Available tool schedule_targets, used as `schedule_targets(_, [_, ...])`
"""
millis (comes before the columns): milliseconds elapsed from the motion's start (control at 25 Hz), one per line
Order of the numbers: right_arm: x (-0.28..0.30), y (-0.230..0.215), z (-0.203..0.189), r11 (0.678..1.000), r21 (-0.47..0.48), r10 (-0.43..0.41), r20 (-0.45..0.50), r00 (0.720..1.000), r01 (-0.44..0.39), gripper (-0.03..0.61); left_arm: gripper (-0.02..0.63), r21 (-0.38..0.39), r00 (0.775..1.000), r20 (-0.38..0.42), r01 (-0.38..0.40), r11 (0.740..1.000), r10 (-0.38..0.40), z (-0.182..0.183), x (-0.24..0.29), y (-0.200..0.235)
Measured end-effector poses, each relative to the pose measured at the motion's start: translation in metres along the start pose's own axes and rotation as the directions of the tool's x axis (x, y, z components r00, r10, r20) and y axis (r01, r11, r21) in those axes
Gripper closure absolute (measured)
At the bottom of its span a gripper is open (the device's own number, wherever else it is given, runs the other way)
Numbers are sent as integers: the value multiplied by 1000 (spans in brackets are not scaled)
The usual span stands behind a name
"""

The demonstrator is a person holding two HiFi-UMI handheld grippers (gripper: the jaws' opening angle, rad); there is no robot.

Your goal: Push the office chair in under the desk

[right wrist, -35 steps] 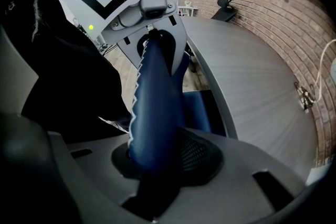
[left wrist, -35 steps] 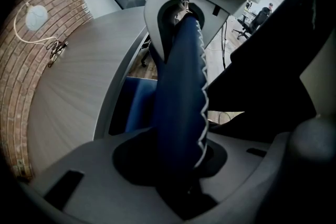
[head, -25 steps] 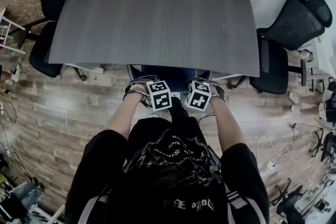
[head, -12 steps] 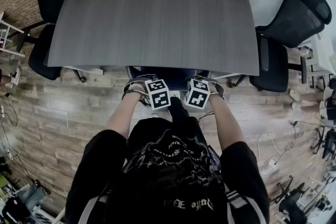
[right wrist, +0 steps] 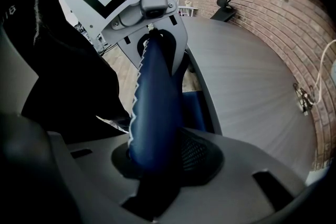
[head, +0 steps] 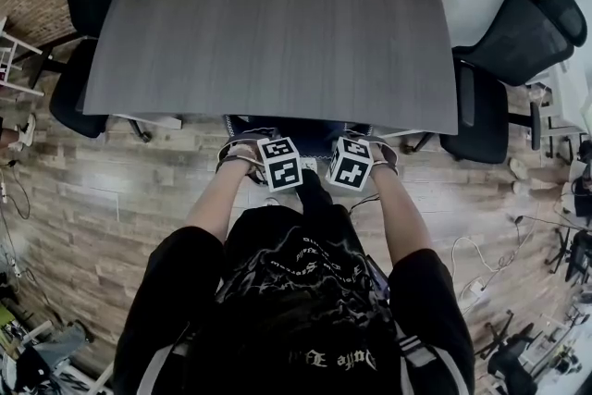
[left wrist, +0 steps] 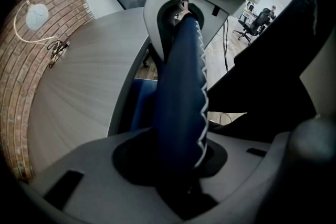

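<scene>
Presently, left gripper (left wrist: 177, 157) and right gripper (right wrist: 155, 157) each clamp, jaws part-closed, on the top edge of the blue office chair (head: 296, 129), which sits mostly under the desk (head: 268, 23), at its near edge.

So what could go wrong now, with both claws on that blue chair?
The left claw and right claw pinch only the top edge of the chair back; a hard shove might make them slip off. The back already sits near the desk edge, so pushing further could knock the claws against it.
</scene>
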State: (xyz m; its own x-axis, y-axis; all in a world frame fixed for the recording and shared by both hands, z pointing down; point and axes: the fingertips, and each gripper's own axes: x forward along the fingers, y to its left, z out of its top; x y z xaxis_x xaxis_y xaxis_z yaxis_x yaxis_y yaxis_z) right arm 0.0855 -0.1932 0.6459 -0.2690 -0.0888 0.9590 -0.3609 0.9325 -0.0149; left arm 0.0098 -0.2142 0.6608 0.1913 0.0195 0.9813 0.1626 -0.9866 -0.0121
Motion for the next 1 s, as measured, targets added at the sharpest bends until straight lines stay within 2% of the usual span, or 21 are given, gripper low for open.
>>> schedule_targets(320, [3, -5, 1, 1000, 0, -28, 2, 1000, 28, 477, 492, 15, 999, 4, -35, 999, 35, -1, 2, 5])
schedule_targets(1000, [3, -2, 1, 1000, 12, -6, 6, 1000, 6, 476, 491, 18, 1000, 14, -16, 1000, 15, -1, 2, 2])
